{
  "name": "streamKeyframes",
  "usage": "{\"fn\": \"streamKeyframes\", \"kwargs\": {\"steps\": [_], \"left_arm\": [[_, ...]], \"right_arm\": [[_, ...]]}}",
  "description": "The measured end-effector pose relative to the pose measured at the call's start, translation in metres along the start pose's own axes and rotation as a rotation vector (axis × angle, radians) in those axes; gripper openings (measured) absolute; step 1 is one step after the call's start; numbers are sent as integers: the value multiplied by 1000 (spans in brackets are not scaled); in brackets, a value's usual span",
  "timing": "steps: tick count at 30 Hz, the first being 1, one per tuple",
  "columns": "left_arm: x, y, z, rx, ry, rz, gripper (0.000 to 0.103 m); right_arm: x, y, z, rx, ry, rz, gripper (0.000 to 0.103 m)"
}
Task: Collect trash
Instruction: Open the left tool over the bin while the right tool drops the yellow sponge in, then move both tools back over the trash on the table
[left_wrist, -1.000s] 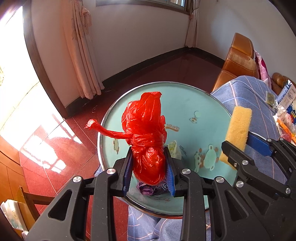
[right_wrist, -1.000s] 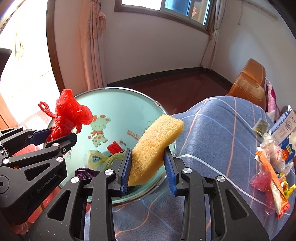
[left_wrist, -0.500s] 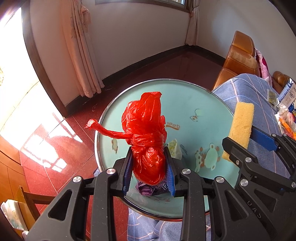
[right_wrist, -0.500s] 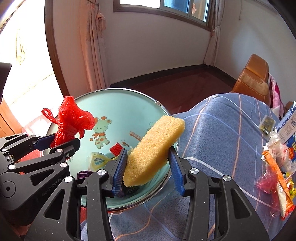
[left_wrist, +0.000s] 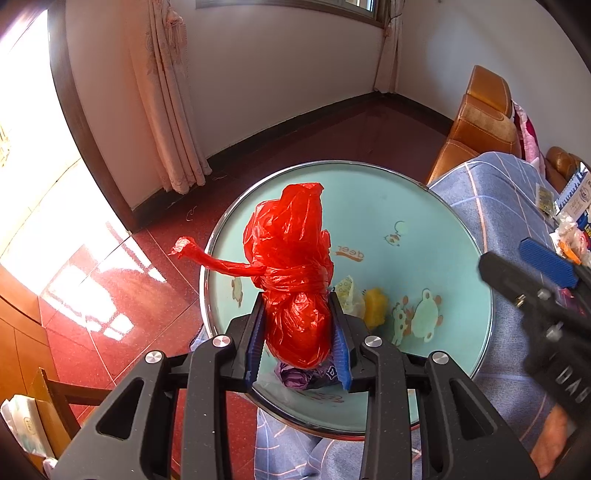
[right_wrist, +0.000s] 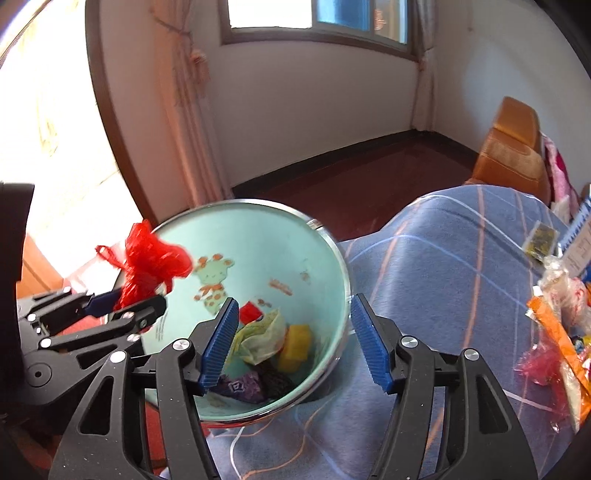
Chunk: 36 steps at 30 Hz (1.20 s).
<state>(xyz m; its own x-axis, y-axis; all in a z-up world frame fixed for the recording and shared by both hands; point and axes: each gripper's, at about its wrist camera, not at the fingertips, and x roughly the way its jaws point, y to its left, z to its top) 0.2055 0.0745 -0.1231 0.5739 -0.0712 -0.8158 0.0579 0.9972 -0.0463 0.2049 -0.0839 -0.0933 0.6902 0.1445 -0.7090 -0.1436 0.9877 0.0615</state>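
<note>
Trash bag (left_wrist: 295, 295), red and knotted, stands upright between the left gripper (left_wrist: 299, 341) pads, pinched, its tail sticking out sideways over the basin (left_wrist: 424, 206). Right gripper (right_wrist: 295, 345) jaws are opening, empty; the yellow sponge (right_wrist: 295, 341) lies in the basin among wrappers (right_wrist: 258, 338).

The word "deer" is printed in orange on the teal basin (left_wrist: 424, 206), upside down as the left wrist camera sees it, on the inner wall just beyond and right of the left gripper's (left_wrist: 299, 339) fingers. The blue-and-white package (left_wrist: 578, 192) far right carries print too small to read. Faint lettering on the right gripper's (left_wrist: 546, 280) black body is blurred.
</note>
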Motion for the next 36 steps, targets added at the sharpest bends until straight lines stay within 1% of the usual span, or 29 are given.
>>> {"fn": "streamKeyframes", "kwargs": {"steps": [1, 4, 6, 7, 8, 9, 12, 18, 21, 26, 32, 36], "left_arm": [[0, 0, 0, 1, 1, -1, 32], [2, -2, -1, 4, 10, -1, 33], [3, -4, -1, 8, 12, 3, 40], [1, -5, -1, 8, 8, 7, 53], [0, -5, 0, 6, 3, 14, 69], [-3, -6, 0, 6, -7, 23, 73], [-10, -11, 1, 30, -28, 43, 74], [-22, -20, -1, 56, -44, 64, 76], [-31, -29, -4, 65, -56, 53, 76], [-40, -55, -15, 123, -54, 24, 77], [-46, -85, -26, 168, -42, -11, 77], [-54, -104, -32, 203, -47, -37, 77]], "right_arm": [[-3, -5, 1, 16, -6, -3, 63], [-13, -14, 2, 28, -35, -49, 63], [-19, -17, 0, 29, -49, -82, 63], [-21, -19, -1, 36, -53, -92, 63], [-24, -21, -3, 44, -54, -95, 63], [-27, -22, -4, 52, -54, -101, 63], [-34, -25, -12, 59, -53, -133, 63], [-45, -33, -21, 85, -48, -160, 62], [-53, -39, -30, 98, -45, -172, 62], [-68, -53, -45, 121, -49, -195, 61], [-89, -81, -62, 170, -62, -249, 60], [-108, -107, -71, 219, -83, -280, 59]]}}
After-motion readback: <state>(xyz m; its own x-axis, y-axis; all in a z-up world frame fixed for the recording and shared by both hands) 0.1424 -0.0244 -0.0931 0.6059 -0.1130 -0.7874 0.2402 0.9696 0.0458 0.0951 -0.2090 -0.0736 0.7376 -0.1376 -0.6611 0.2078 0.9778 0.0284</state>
